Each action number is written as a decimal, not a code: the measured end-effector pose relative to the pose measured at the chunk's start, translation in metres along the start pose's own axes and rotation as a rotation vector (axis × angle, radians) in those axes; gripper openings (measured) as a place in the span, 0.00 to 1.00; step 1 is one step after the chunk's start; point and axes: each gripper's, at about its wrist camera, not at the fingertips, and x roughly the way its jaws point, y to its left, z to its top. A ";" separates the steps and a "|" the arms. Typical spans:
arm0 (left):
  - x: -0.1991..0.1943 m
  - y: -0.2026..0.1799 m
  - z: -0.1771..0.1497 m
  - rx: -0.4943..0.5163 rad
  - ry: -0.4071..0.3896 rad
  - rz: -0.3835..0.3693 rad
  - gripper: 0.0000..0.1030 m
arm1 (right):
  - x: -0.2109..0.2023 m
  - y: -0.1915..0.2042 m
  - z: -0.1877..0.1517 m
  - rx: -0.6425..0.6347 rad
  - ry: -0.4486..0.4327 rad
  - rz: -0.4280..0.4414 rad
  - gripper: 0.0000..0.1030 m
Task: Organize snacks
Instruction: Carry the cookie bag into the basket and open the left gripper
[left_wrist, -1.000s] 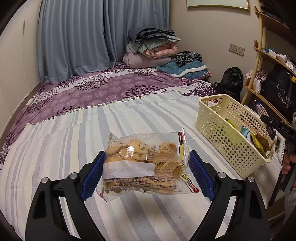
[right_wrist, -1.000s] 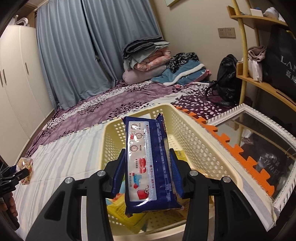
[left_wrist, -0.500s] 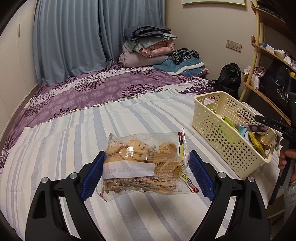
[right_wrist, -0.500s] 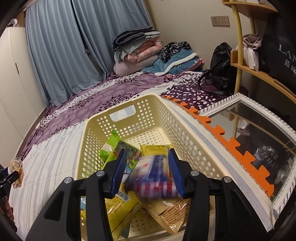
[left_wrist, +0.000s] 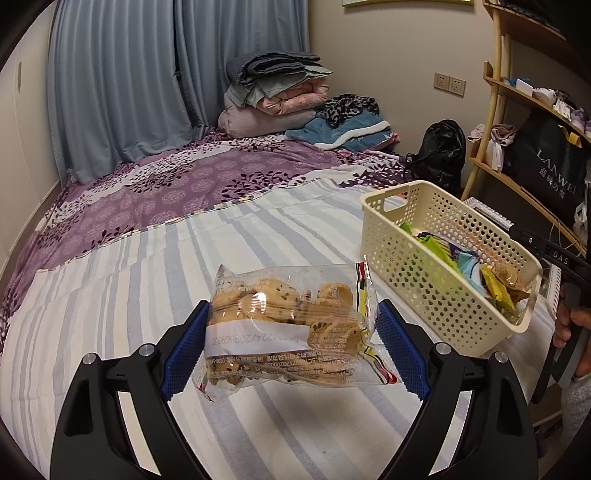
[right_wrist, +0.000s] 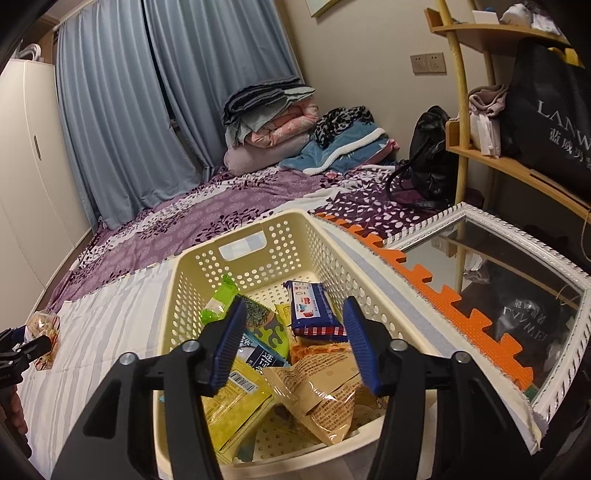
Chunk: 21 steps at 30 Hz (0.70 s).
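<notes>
Item: snack sorting, mid-run.

Left tongs (left_wrist: 291, 343): clamped on a clear bag of cookies (left_wrist: 284, 325), gripped across its width and held above the bed (left_wrist: 147, 295). The bag is near the basket (left_wrist: 443, 295) but not yet over it.

Right tongs (right_wrist: 295, 343): jaws have just been opening; now apart with nothing between them, hovering over the near end of the basket. The blue biscuit packet (right_wrist: 310, 310) lies inside, on top of the other packets.

Basket contents: green packet (right_wrist: 218, 302), yellow packet (right_wrist: 236, 398), tan crinkled packet (right_wrist: 321, 391), plus others partly hidden.

Step in hand: right-side drop appears complete; cookie bag is next in line.

Next move calls for: the right tongs clearing the basket, then the left carrying the cookies over the rim and letting go above an open spot, probably the far end, where the floor of the basket is bare.

Surface: bed with striped grey-and-white sheet; purple floral cover beyond.

Room: blue curtains (left_wrist: 147, 74), folded blankets (left_wrist: 273, 96) stacked at the far wall, black bag (left_wrist: 441, 155), wooden shelf (right_wrist: 517, 162), framed mirror (right_wrist: 517, 266) lying beside the bed, orange foam mat edge (right_wrist: 424, 273).
</notes>
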 end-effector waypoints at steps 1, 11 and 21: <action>0.001 -0.005 0.004 0.010 -0.003 -0.007 0.87 | -0.001 0.000 0.000 -0.001 -0.004 -0.001 0.55; 0.019 -0.068 0.038 0.120 -0.023 -0.091 0.87 | -0.016 -0.014 -0.002 0.004 -0.045 -0.007 0.61; 0.053 -0.131 0.062 0.216 -0.009 -0.173 0.87 | -0.025 -0.029 -0.009 0.029 -0.048 -0.023 0.61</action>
